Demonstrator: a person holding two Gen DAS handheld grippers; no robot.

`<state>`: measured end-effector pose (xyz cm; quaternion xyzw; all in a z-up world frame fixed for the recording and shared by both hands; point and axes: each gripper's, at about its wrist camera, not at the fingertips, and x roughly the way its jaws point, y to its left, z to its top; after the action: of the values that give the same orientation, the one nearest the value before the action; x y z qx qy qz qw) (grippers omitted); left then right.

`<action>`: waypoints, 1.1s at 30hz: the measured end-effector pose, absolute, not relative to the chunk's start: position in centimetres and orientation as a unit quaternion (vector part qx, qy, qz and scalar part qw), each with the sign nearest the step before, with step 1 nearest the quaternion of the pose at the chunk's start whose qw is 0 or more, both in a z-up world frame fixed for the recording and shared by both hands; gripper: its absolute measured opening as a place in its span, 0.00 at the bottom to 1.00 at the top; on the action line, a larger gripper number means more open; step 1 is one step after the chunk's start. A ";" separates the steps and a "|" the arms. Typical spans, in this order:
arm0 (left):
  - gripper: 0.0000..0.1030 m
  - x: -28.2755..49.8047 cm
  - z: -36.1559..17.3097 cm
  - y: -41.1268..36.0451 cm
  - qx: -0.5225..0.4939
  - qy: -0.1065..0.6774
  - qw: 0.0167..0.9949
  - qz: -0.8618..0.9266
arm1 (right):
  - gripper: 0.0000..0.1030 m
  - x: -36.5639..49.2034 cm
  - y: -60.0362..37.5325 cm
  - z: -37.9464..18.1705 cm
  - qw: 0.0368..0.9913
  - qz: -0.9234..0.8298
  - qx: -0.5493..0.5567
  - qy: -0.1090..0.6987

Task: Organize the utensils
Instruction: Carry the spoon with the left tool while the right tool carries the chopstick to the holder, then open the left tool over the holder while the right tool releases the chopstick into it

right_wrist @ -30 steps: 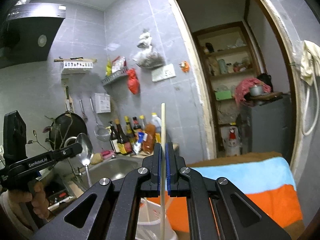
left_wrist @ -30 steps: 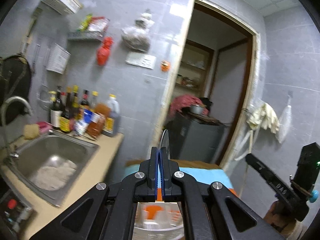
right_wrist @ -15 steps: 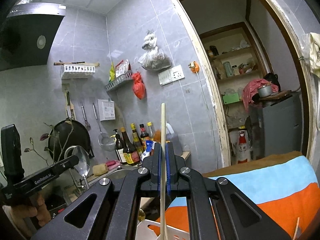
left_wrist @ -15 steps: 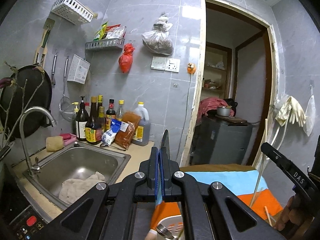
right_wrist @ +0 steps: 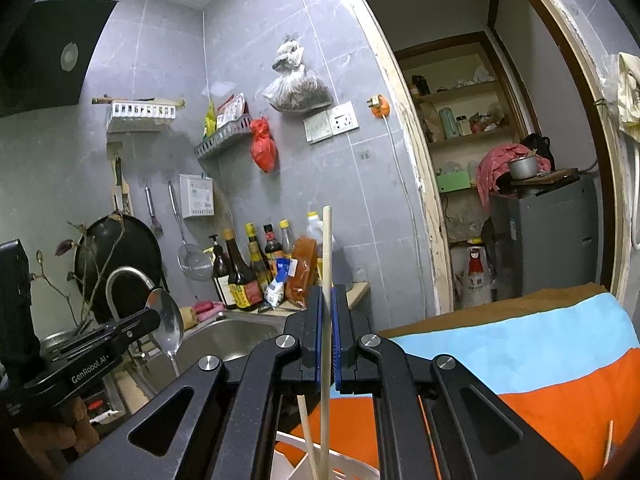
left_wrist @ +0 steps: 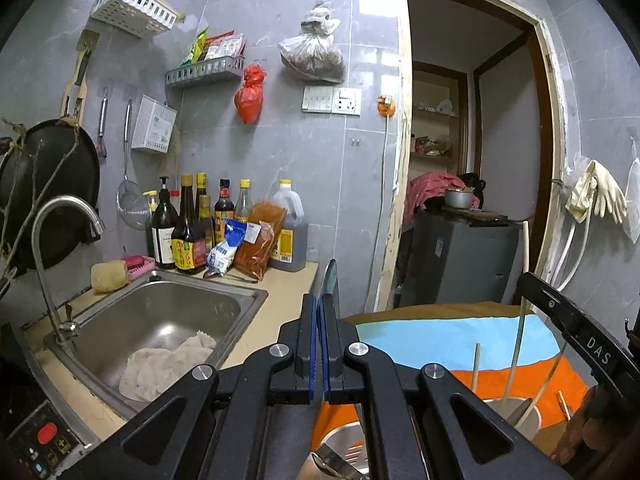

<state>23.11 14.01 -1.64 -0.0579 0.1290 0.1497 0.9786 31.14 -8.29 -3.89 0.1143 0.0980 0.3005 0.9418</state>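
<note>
My left gripper [left_wrist: 320,308] is shut on a metal spoon [left_wrist: 330,278] seen edge-on, bowl upward. In the right wrist view the same spoon [right_wrist: 167,322] stands upright in the left gripper [right_wrist: 154,320] at the left. Upright between the pads of my right gripper [right_wrist: 327,300] is a pale wooden chopstick [right_wrist: 327,248], and the gripper is shut on it. Its lower end reaches into a white slotted holder [right_wrist: 352,470] beside another chopstick [right_wrist: 306,432]. The left wrist view shows the right gripper [left_wrist: 526,280] with that chopstick [left_wrist: 522,300] over a round cup [left_wrist: 532,420].
A blue, orange and brown striped cloth [left_wrist: 440,336] covers the surface under both grippers. To the left lie a steel sink [left_wrist: 160,312] with a rag, a curved tap [left_wrist: 60,208] and several sauce bottles [left_wrist: 192,232]. A doorway [right_wrist: 500,160] opens at the right.
Both grippers have come down toward the striped cloth, each keeping its utensil. The left view has rolled level, and the holder and cup now show under the fingers.
</note>
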 end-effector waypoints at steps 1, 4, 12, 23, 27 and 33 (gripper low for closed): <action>0.02 23.2 -1.7 14.0 -0.058 0.131 0.978 0.150 | 0.04 31.2 -8.2 -4.1 0.942 0.300 0.113 0.101; 0.02 23.3 -2.1 13.9 -0.057 0.138 0.977 0.152 | 0.04 31.3 -8.1 -4.5 0.942 0.298 0.108 0.111; 0.03 23.3 -2.7 13.5 -0.058 0.168 0.976 0.130 | 0.04 31.2 -8.1 -5.0 0.939 0.302 0.099 0.134; 0.12 22.5 -2.6 13.5 -0.106 0.180 0.975 0.074 | 0.35 30.1 -9.9 -4.3 0.935 0.303 0.114 0.141; 0.37 22.0 -1.9 12.8 -0.121 0.160 0.978 0.057 | 0.36 29.5 -11.0 -3.2 0.939 0.299 0.113 0.130; 0.46 22.0 -0.7 11.0 -0.128 0.145 0.980 0.043 | 0.54 28.9 -13.7 -1.4 0.945 0.282 0.122 0.115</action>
<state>22.00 10.98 -0.66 -0.1277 0.1447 0.0429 0.9803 28.93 -13.67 -1.44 0.1224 0.1151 0.2817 0.9447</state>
